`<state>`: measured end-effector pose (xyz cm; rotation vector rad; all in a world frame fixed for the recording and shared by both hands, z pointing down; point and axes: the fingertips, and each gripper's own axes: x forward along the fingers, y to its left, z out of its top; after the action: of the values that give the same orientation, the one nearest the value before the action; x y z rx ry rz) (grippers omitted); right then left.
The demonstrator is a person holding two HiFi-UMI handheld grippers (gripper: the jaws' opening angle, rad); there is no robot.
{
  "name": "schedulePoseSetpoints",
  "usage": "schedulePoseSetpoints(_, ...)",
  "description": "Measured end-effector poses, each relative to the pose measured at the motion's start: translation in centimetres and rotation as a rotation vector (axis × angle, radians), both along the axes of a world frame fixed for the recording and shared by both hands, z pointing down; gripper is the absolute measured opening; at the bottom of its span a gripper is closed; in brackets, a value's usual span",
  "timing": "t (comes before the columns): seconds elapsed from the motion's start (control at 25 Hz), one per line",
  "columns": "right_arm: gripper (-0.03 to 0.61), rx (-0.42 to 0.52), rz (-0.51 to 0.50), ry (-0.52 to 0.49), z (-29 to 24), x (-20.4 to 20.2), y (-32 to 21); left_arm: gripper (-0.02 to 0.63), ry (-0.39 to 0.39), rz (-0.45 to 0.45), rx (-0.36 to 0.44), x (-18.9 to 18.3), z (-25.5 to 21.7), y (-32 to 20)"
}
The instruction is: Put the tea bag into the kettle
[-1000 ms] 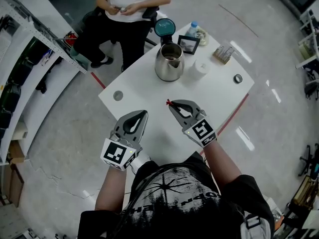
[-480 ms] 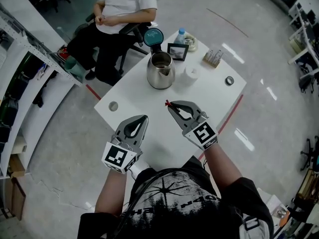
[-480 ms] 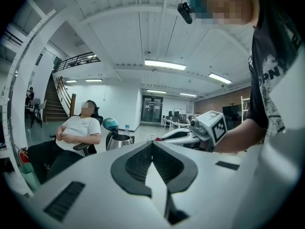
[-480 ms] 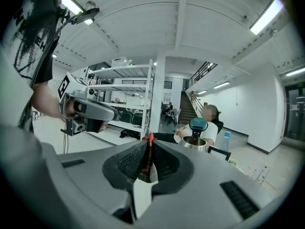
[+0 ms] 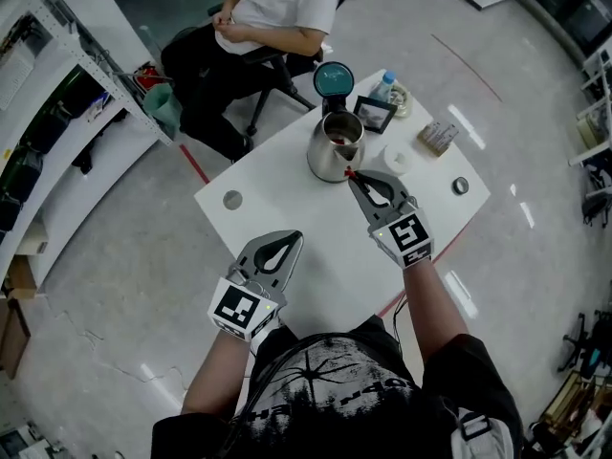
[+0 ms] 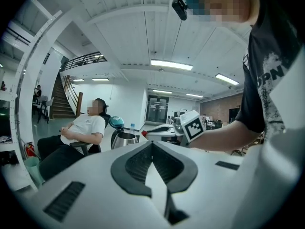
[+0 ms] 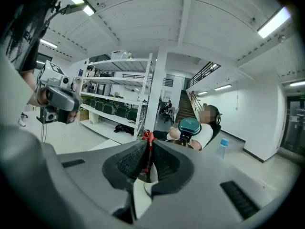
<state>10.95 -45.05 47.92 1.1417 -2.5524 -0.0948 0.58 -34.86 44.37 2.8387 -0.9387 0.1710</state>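
Note:
A steel kettle (image 5: pixel 334 147) stands open on the far side of the white table (image 5: pixel 277 208), its teal lid (image 5: pixel 336 78) tipped up behind it. My right gripper (image 5: pixel 352 175) is shut on a red tea bag (image 5: pixel 350 173), with its tips right at the kettle's near side. In the right gripper view the red tea bag (image 7: pixel 149 139) is pinched between the jaws, and the teal lid (image 7: pixel 189 125) shows just beyond. My left gripper (image 5: pixel 290 239) hangs shut and empty over the table's near part; the left gripper view shows the kettle (image 6: pixel 124 139) far ahead.
Behind the kettle are a framed picture (image 5: pixel 372 114), a water bottle (image 5: pixel 384 84) and a white cup (image 5: pixel 398 160). A small rack (image 5: pixel 437 137) and a round cap (image 5: pixel 460 185) lie at the right. A person (image 5: pixel 268 27) sits on a chair beyond the table. Shelving (image 5: pixel 57 113) stands left.
My right gripper has carried the tea bag forward and slightly up, from mid-table to the kettle's near side. The left gripper has stayed put. The camera view has shifted.

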Motion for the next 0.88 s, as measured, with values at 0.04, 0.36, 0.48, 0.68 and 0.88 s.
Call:
schedulePoseSetpoints(0.04, 0.038, 0.003, -0.004, 0.005, 0.1, 0.1, -1.1, 0.008, 0.001, -0.006, 0.005, 0.1, 0.0, -0.1)
schedulePoseSetpoints(0.36, 0.038, 0.017, -0.024, 0.057, 1.2, 0.0, -9.1, 0.008, 0.023, -0.141, -0.043, -1.9, 1.5, 0.1)
schedulePoseSetpoints(0.48, 0.038, 0.026, -0.012, 0.071, 1.3, 0.0, -11.5, 0.008, 0.003, -0.184, -0.070, -3.2, 2.4, 0.4)
schedulePoseSetpoints(0.68, 0.039, 0.021, 0.003, 0.074, 2.0, 0.1, -13.6, 0.008, 0.004, -0.235, -0.090, -4.0, 3.1, 0.3)
schedulePoseSetpoints(0.88, 0.040, 0.005, 0.010, 0.100, 2.7, 0.0, -13.8, 0.008, -0.003, -0.248, -0.106, -4.3, 3.6, 0.9)
